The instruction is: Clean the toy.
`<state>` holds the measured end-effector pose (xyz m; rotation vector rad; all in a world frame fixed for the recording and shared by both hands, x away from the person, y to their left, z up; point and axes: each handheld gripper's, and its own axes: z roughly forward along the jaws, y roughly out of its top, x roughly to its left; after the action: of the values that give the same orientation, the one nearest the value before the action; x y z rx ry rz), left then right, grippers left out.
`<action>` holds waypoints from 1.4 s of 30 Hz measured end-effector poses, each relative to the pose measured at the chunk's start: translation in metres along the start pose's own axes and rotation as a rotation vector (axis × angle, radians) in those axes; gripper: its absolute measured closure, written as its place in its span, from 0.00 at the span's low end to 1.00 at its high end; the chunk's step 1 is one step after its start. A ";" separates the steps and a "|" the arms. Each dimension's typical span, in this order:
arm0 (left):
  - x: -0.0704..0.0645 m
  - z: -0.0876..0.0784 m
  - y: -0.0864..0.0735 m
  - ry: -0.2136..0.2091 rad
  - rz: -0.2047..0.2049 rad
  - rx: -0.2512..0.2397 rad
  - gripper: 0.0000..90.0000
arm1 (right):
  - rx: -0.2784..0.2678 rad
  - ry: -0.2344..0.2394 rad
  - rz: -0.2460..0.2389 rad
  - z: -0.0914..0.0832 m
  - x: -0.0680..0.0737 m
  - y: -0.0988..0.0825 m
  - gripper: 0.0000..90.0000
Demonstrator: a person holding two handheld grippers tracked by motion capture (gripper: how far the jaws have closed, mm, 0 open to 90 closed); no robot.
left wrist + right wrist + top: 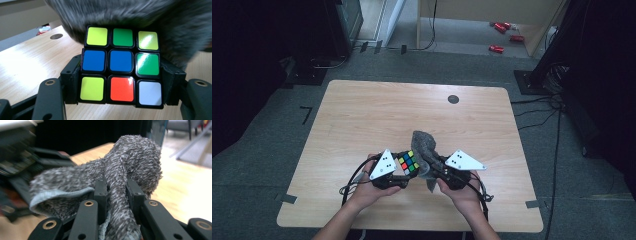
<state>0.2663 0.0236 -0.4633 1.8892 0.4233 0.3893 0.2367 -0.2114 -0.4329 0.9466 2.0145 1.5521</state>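
A scrambled puzzle cube with coloured stickers is clamped between the jaws of my left gripper, held just above the wooden table. In the left gripper view the cube shows a face of yellow, green, blue, red and white squares, and the pads press on its two sides. My right gripper is shut on a fuzzy grey cloth. The cloth bunches up between the right jaws and drapes against the cube's far side.
A small dark round grommet sits near the table's far edge. Beyond the table lie red cans on the floor, cables and dark equipment stands at the right.
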 end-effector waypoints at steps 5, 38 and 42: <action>0.003 -0.003 0.001 -0.009 -0.014 -0.007 0.38 | 0.033 -0.027 0.035 0.006 -0.010 -0.011 0.83; 0.002 -0.001 0.000 -0.001 -0.004 0.017 0.38 | 0.011 -0.003 0.049 0.004 -0.007 -0.010 0.82; -0.001 -0.002 0.002 -0.009 0.006 0.002 0.38 | -0.007 -0.003 0.029 0.002 -0.002 -0.003 0.82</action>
<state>0.2648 0.0240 -0.4605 1.8939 0.4121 0.3839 0.2390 -0.2122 -0.4368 0.9788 2.0010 1.5711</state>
